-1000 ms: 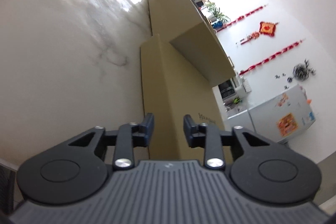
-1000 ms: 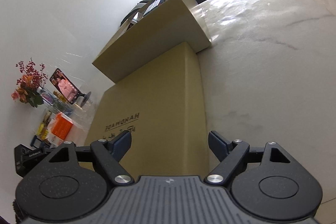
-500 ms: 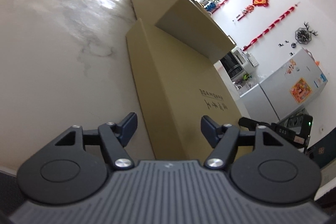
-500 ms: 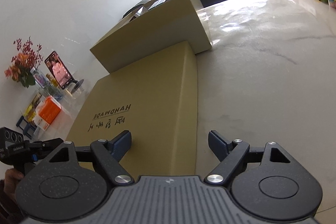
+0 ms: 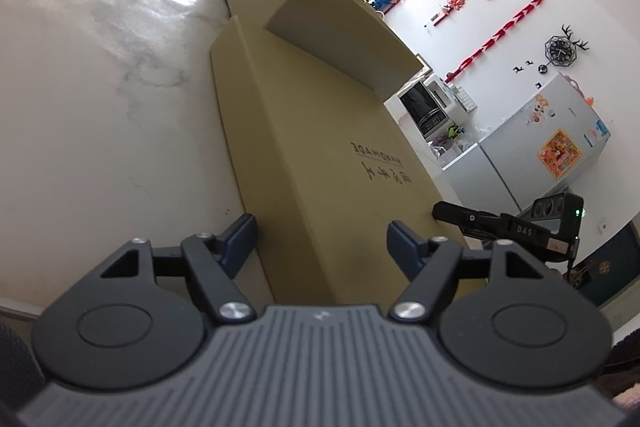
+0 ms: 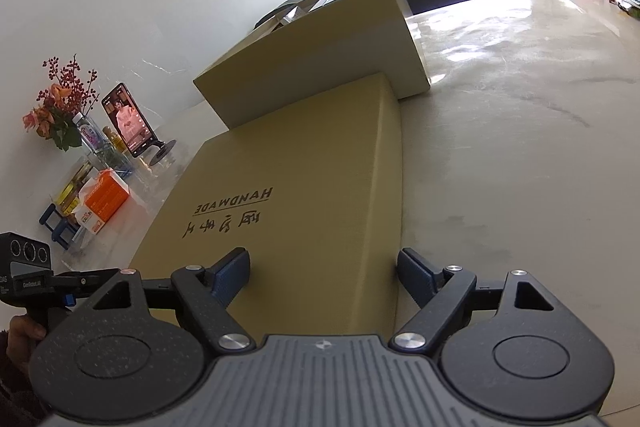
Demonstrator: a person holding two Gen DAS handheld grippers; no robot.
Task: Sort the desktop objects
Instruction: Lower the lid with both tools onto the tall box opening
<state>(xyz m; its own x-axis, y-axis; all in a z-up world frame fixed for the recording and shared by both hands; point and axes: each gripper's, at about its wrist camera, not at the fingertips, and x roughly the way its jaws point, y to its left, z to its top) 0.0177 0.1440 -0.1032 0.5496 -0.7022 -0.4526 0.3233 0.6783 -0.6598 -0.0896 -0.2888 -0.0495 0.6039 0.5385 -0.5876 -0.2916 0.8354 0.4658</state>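
Marble-patterned table carries a flat kraft box lid printed HANDMADE, lying against the taller open box at its twelve o'clock. The left gripper has just been opening and now straddles the lid's near left corner, pads clear of it; the right gripper stands equally spread over the right corner. Judging by this, a two-handed lift is being set up; next, both must close together. Only the right view shows the phone and orange carton at nine o'clock.
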